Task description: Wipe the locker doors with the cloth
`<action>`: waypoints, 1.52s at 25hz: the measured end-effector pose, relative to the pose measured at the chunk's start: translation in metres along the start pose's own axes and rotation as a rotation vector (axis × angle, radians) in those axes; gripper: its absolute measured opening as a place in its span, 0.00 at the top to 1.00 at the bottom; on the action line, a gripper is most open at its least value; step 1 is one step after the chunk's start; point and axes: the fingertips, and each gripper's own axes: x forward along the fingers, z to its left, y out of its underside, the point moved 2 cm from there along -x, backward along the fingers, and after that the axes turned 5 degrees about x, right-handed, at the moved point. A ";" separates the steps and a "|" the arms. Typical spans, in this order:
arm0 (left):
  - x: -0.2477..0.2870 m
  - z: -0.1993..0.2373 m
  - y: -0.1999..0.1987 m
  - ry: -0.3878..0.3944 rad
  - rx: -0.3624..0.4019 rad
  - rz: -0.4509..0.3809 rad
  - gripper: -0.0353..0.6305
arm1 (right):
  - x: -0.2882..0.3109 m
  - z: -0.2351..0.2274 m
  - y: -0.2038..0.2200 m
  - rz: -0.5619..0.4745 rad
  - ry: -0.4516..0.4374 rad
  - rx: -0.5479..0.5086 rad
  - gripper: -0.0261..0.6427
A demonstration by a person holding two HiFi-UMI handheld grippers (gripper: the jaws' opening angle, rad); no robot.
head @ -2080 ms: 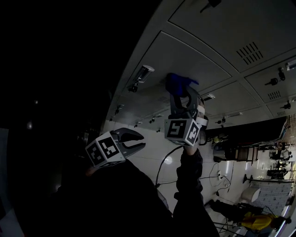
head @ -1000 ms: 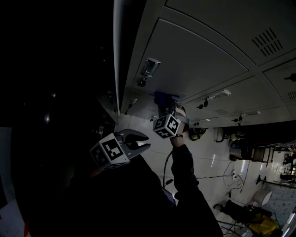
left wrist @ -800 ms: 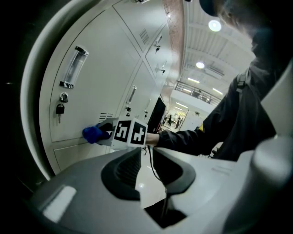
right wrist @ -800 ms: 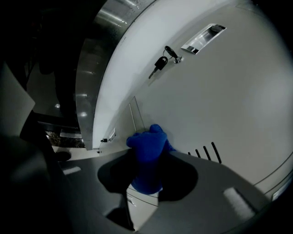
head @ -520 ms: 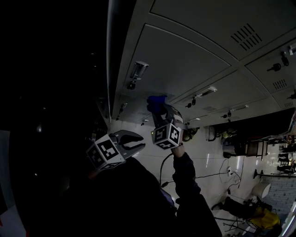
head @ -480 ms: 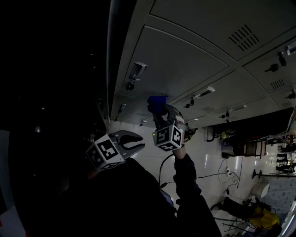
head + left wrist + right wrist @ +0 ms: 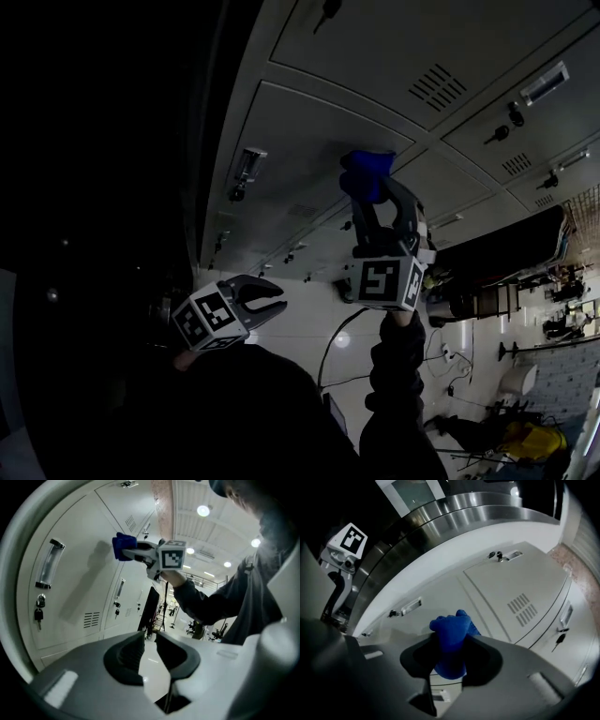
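Note:
A blue cloth (image 7: 366, 170) is bunched in my right gripper (image 7: 373, 193), which is shut on it and presses it against a grey locker door (image 7: 300, 131) near that door's lower right corner. In the right gripper view the cloth (image 7: 450, 629) fills the gap between the jaws of the right gripper (image 7: 451, 641) and touches the door (image 7: 440, 595). My left gripper (image 7: 278, 301) hangs lower left, away from the lockers. Its jaws stand almost together with nothing between them, as the left gripper view (image 7: 149, 637) shows. That view also catches the cloth (image 7: 123, 553) on the door (image 7: 84, 573).
Each locker door carries a handle (image 7: 247, 166), a key in its lock (image 7: 234, 194) and a vent grille (image 7: 436, 87). A cable (image 7: 328, 352) hangs from the right gripper. White floor with chairs and clutter (image 7: 525, 441) lies at the lower right. The left of the head view is dark.
My right gripper has carried the cloth up and to the right across the locker door. The left gripper has stayed about where it was.

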 end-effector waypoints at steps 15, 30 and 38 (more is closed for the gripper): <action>-0.008 -0.002 0.001 -0.085 -0.032 -0.017 0.86 | 0.034 -0.017 0.022 0.032 0.103 -0.075 0.78; 0.006 -0.005 0.005 -0.061 -0.017 0.064 0.86 | 0.064 0.112 0.090 0.101 -0.056 -0.025 0.78; 0.013 0.000 0.003 -0.047 -0.017 0.120 0.86 | 0.081 0.183 0.124 0.130 -0.161 -0.009 0.78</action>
